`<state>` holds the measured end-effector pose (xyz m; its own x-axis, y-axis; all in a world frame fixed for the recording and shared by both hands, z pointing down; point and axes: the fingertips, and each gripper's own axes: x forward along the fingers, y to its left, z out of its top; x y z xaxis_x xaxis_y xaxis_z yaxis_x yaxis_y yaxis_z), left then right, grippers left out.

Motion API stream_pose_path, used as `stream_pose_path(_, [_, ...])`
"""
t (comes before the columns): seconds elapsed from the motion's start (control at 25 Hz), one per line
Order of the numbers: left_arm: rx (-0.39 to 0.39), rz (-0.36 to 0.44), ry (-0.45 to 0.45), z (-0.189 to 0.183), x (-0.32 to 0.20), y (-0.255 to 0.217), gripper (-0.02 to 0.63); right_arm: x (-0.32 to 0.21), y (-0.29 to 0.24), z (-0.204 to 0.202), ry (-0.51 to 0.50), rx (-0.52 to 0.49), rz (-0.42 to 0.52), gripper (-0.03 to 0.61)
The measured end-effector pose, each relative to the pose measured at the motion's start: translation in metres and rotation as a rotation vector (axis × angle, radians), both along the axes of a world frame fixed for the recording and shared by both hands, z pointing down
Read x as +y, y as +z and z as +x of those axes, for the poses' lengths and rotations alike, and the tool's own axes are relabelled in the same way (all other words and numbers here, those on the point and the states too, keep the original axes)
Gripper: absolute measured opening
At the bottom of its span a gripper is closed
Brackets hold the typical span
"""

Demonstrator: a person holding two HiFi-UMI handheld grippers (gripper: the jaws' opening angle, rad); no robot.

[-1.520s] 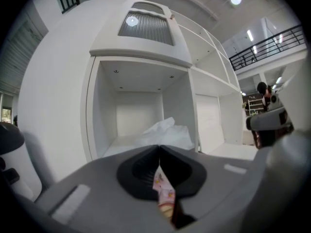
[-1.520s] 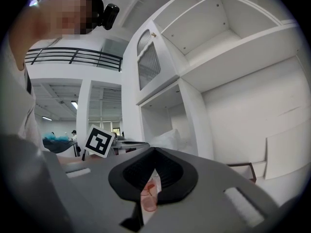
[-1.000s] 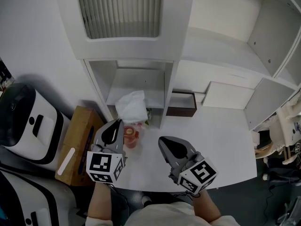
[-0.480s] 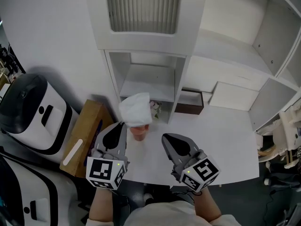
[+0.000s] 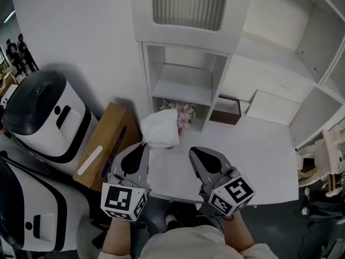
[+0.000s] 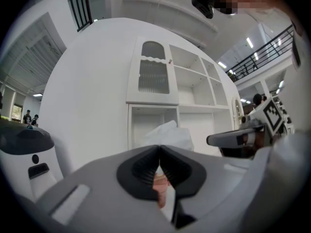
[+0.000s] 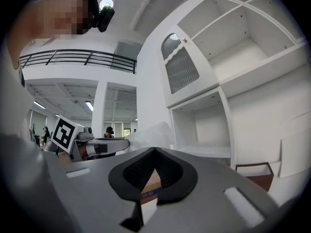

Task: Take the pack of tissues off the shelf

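White shelf (image 5: pixel 152 69) stands against the wall with its low cubby bare, a white table (image 5: pixel 253 150) spreading before it and a brown box (image 5: pixel 105 144) at the left; the pack (image 5: pixel 160 128), a crumpled white bundle with a touch of pink low down, is clear of the cubby, out in front of it over the table's near left part, right at the tip of the left gripper (image 5: pixel 144 146); whether it touches the table cannot be told; that gripper's jaws are pressed together, and by the look of it they pinch a fold of the pack's wrapper rather than its body; the right gripper (image 5: pixel 193 151) hovers just beside, apart from the pack, its jaws closed on nothing; judged from its slack, creased outline, the pack is light and soft, with thin, slick film that gives under a squeeze and could slide or tear if the whole load hangs from one pinch; nothing in it looks breakable; the surest hold seems to be across the body's narrower span, or on a gathered seam where the film bunches thick, rather than on one loose corner
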<state>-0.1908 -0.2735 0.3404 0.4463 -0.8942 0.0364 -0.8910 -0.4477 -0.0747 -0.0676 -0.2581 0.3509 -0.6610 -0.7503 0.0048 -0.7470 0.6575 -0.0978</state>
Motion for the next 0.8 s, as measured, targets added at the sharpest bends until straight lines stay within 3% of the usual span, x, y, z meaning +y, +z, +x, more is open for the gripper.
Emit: stream_pose_path(0.8, [0.034, 0.01, -0.012, -0.028, 0.046, 0.003, 0.002, 0.03, -0.001, -0.028, -0.012, 0.014, 0.005, -0.002])
